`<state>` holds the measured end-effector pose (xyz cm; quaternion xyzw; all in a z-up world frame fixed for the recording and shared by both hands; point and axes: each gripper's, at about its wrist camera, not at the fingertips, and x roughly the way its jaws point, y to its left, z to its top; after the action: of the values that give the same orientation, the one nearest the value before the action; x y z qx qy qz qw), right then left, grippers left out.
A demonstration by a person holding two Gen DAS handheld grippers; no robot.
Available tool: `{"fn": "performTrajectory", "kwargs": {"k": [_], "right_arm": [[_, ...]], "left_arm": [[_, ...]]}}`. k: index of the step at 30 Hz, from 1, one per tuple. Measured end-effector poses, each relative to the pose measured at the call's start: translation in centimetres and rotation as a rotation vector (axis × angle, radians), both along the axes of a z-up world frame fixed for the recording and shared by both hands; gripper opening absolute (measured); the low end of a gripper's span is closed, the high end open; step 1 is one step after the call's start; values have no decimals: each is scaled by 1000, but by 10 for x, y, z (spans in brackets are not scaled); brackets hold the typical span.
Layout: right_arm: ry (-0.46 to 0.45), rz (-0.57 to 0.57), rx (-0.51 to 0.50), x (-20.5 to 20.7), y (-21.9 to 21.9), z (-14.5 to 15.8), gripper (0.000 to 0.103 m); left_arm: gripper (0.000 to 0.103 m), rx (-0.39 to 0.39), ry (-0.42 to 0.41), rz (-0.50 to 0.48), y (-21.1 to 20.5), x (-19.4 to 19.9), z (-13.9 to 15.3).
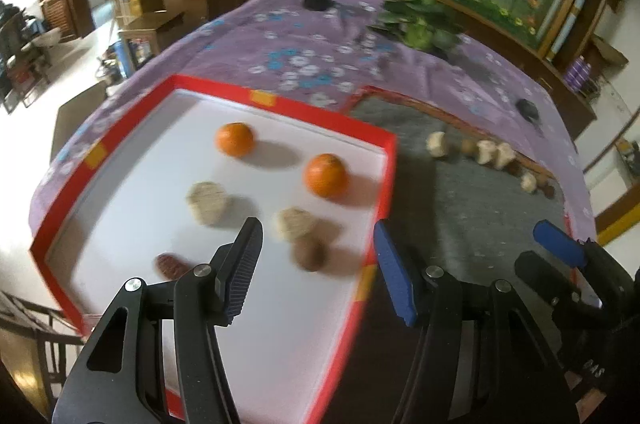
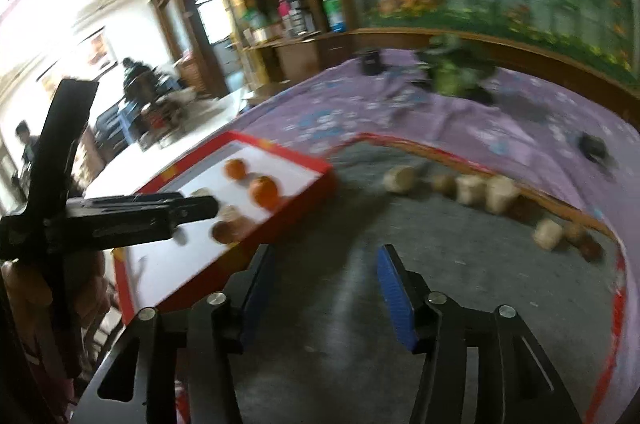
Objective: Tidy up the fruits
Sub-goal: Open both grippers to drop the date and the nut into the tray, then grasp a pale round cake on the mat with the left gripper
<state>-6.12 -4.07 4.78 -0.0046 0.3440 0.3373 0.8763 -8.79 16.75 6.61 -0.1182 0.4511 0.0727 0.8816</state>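
left hand-held gripper [image 1: 316, 264]: jaws standing apart with nothing between the pads, as far as I can tell. It hangs over the near right corner of the red box [image 1: 384, 140].

right hand-held gripper [image 2: 324, 292]: also parted and empty, over bare grey mat [image 2: 360, 224], with the box off to its left.

what's in the box: two oranges [image 1: 235, 139] and [image 1: 325, 174] at the far side, two pale ridged pieces [image 1: 208, 202] and [image 1: 294, 222] closer in, a brown round one [image 1: 310, 254] just ahead of my left fingertips, and a dark reddish one [image 1: 170, 264] tucked near the left finger. Can't say what fruit the small ones are, the frame's smeared.

still to sort: a row of pale and brown bits [image 2: 472, 188] along the far edge of the mat, ahead and to the right of the right hand-held gripper.

risk 1: the oranges are loose on a slick white floor, so a nudge to the box wall would probably send them rolling into the others.

risk 2: my two hand-held grippers are close together at the box corner, so I reckon they could clip each other.

risk 3: the row pieces touch each other; grabbing one likely knocks its neighbour off toward the purple cloth on the bench [image 2: 460, 128].
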Motion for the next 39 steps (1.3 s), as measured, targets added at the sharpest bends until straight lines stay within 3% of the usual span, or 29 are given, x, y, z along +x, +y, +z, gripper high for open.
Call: {"fn": "performTrajectory", "kwargs": {"k": [6, 13, 27, 35, 39], "right_arm": [[4, -95, 22, 10, -50, -3, 59], [26, -120, 20, 18, -71, -8, 60], [69, -145, 45, 45, -99, -19, 60], [84, -161, 70, 55, -111, -22, 60], [91, -161, 60, 58, -110, -26, 60]], "left_arm": [[61, -24, 18, -76, -31, 25, -1], [61, -37, 41, -127, -58, 61, -2], [60, 184, 147, -267, -106, 138, -35], [61, 229, 195, -259, -106, 162, -55], [59, 203, 191, -258, -103, 165, -57]]}}
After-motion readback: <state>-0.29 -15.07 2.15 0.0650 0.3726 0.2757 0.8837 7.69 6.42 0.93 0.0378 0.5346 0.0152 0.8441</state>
